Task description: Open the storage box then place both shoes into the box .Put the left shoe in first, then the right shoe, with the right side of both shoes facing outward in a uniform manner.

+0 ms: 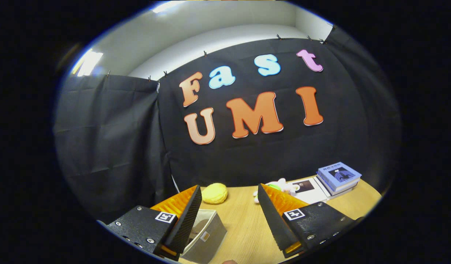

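Gripper (229, 200) sits at the bottom centre of the frame, raised above the wooden table (243, 227). Jaws stand wide apart, nothing between them but bare tabletop. One finger (185, 220) angles up from lower left, the other from lower right; each carries a small square marker on its mount.

Storage box (207, 236): lower left of centre, partly hidden behind the near finger, resting on the table. Pale walls, small label on the side facing the camera. Top looks open, with something brownish inside; cannot tell what it is.

Just beyond the fingertips, centre-left: a yellow round soft object (215, 193) on the table near the back wall. Centre-right, behind the other fingertip: a small white plush toy (282, 185) with a green patch, partly hidden.

Lower right of the frame: a flat white sheet with a dark picture (306, 189), and beside it a stack of blue-covered books (339, 176).

Black cloth wall (111, 146) fills the middle of the frame; white ceiling with a light strip (87, 63) in the upper left.
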